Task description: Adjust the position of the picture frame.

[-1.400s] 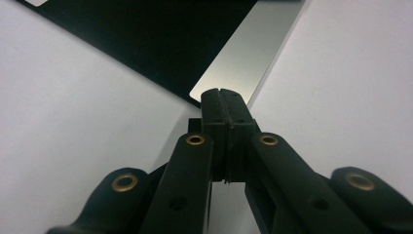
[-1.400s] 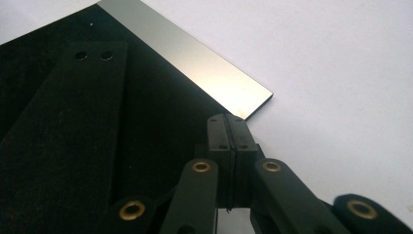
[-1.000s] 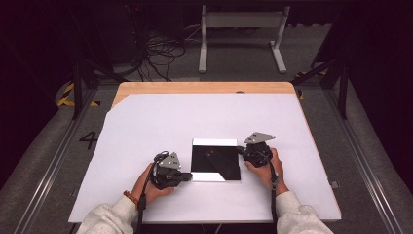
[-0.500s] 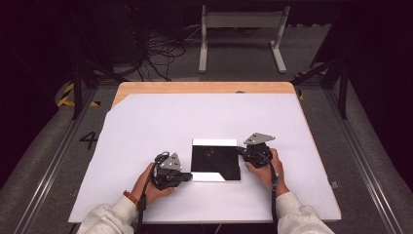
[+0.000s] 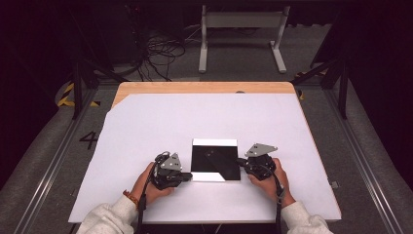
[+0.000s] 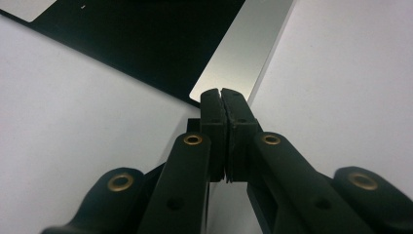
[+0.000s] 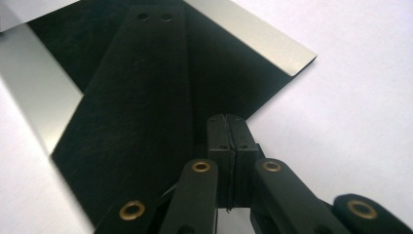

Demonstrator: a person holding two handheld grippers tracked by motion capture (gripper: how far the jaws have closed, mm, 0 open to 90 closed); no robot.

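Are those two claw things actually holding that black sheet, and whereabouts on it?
It cannot be told. Both the left gripper and right gripper are shut at opposite edges of the black sheet, but nothing shows between their jaws.

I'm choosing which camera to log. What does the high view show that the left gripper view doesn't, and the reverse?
High view alone: the whole black sheet lying on the white table cover, both hands, and the right gripper at the sheet's right edge. Left gripper view alone: the left gripper close up, jaws pressed together at the tip of the sheet's silver strip. Shared: sheet, cover, left gripper.
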